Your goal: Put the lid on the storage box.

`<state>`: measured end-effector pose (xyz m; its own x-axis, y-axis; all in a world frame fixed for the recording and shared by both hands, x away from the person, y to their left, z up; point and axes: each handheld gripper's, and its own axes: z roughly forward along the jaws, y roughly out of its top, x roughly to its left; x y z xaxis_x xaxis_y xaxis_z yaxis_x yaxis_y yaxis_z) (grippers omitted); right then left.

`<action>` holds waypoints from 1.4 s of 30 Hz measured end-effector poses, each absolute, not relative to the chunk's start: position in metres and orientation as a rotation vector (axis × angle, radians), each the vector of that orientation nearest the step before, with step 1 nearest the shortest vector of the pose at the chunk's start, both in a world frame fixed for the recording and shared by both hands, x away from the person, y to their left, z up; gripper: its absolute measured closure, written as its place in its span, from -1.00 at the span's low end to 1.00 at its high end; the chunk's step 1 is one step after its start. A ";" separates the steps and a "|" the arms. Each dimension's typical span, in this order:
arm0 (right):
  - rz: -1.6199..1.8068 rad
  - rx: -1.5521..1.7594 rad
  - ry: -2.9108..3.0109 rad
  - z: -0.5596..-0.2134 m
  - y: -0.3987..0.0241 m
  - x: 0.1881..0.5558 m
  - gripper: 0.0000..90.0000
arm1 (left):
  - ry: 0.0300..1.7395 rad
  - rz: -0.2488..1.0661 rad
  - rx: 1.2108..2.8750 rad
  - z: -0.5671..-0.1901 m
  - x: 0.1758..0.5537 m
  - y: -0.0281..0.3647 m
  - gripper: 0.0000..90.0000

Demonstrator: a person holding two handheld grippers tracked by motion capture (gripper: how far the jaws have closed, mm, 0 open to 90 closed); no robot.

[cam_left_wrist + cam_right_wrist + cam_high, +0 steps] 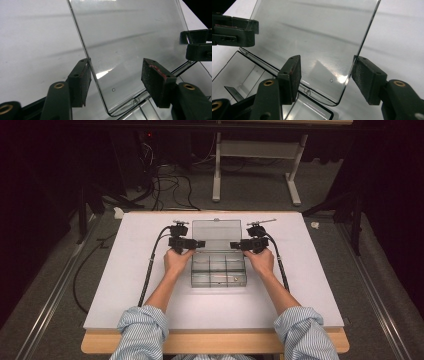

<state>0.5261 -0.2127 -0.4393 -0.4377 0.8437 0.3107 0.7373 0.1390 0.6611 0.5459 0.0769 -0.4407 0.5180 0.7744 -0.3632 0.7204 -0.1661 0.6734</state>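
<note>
Both grippers — left gripper (pixel 199 243), right gripper (pixel 234 245) — we see with jaws apart, straddling the clear box's (pixel 218 269) raised lid (pixel 130 45) edges; box contents stay indistinct.

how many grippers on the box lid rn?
2. Left gripper is at the clear lid's left edge, right gripper at its right edge; each has its fingers open astride that edge.

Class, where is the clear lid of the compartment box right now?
In the high view the clear lid stands open at the far side of the compartment box, mid-table, between the left hand-held gripper and right hand-held gripper.
</note>
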 end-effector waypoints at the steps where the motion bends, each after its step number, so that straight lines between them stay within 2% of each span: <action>1: 1.179 1.580 2.262 -0.438 -0.212 0.525 -0.06 | 1.222 0.086 1.917 -0.439 0.545 0.077 -0.05; 12: 1.159 1.520 2.248 -0.428 -0.210 0.517 -0.04 | 1.182 0.181 1.936 -0.428 0.535 0.075 0.03; 25: 1.175 1.493 2.230 -0.425 -0.212 0.510 0.04 | 1.160 0.198 1.930 -0.422 0.529 0.073 -0.03; 42: 1.201 1.455 2.205 -0.422 -0.215 0.502 0.13 | 1.131 0.234 1.927 -0.415 0.521 0.072 0.02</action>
<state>0.5018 -0.2151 -0.4221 -0.4760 0.8492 0.2286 0.6526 0.1668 0.7391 0.5206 0.0723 -0.4147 0.5706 0.7831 -0.2473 0.6204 -0.2137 0.7546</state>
